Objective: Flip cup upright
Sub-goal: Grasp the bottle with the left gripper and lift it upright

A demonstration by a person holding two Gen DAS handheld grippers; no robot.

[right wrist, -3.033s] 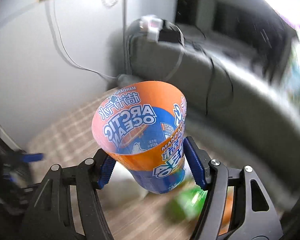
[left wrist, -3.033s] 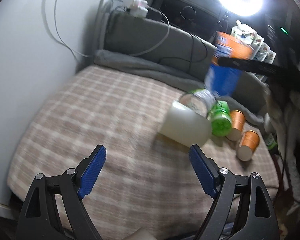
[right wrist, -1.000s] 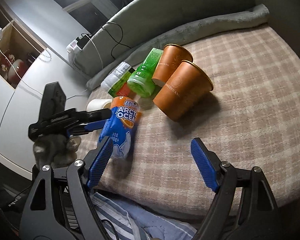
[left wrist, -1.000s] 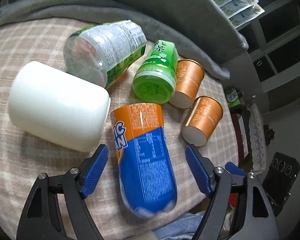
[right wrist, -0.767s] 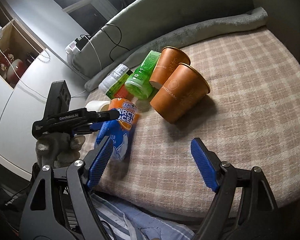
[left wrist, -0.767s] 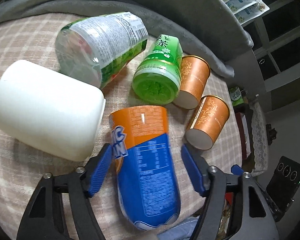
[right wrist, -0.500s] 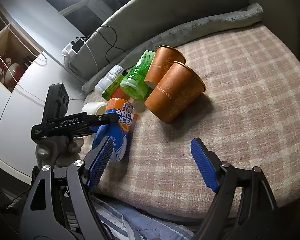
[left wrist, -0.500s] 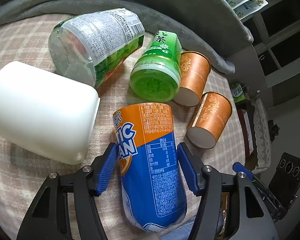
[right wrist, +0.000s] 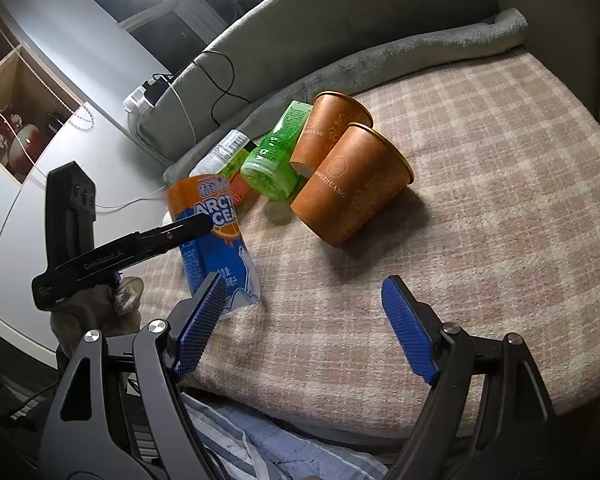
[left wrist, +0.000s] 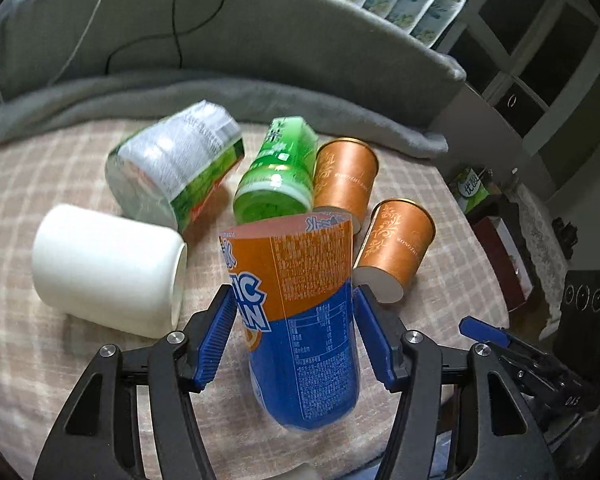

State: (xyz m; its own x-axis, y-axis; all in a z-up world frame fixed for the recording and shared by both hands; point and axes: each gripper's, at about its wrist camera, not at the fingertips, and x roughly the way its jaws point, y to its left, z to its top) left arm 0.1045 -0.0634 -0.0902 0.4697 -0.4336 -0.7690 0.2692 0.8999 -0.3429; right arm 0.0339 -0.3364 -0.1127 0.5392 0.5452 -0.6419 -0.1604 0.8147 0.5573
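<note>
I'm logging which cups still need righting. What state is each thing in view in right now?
Orange-and-blue cup: held between the left gripper's jaws, tilted, open end away from the camera.
Left gripper: shut on that cup.
Right gripper: open, empty.
White cup: on its side.
Clear labelled cup: on its side.
Green cup: on its side.
Two copper cups: on their sides.
</note>
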